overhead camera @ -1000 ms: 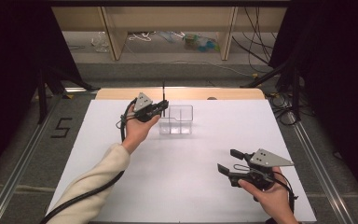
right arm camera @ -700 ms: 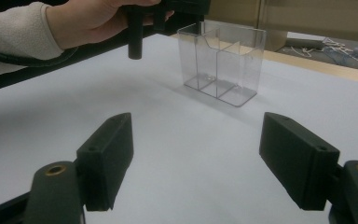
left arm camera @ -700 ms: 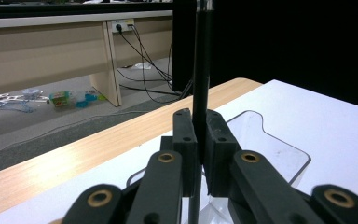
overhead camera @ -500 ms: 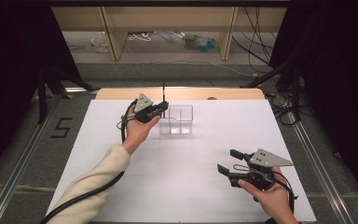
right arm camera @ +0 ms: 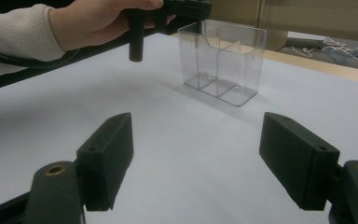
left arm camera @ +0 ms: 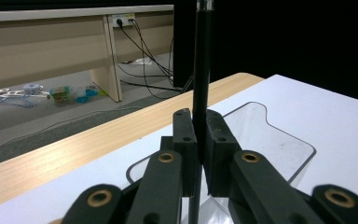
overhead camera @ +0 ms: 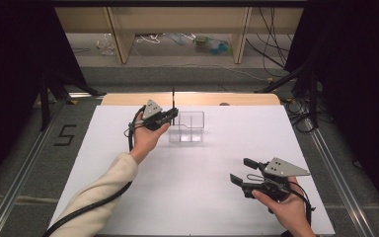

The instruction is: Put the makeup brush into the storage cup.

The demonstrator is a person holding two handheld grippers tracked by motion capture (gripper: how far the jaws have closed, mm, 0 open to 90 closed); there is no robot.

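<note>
A thin black rod [overhead camera: 173,98] stands upright in my left gripper [overhead camera: 174,116], which is shut on it at the far middle of the white table. In the left gripper view the jaws [left arm camera: 198,140] pinch the rod [left arm camera: 201,70] just above the rim of a clear plastic holder [left arm camera: 265,140]. That holder [overhead camera: 187,127] has compartments and stands right of the left hand. My right gripper [overhead camera: 242,171] rests low at the near right, open with nothing between its fingers. Seen from the right gripper [right arm camera: 200,161], the clear holder [right arm camera: 223,60] stands ahead on the sheet.
A white sheet [overhead camera: 202,207] covers the table, with a wooden strip [overhead camera: 128,98] along its far edge. Metal rails run along both sides, and cables and a shelf lie on the floor beyond. The person's sleeved left forearm [overhead camera: 98,192] crosses the near left.
</note>
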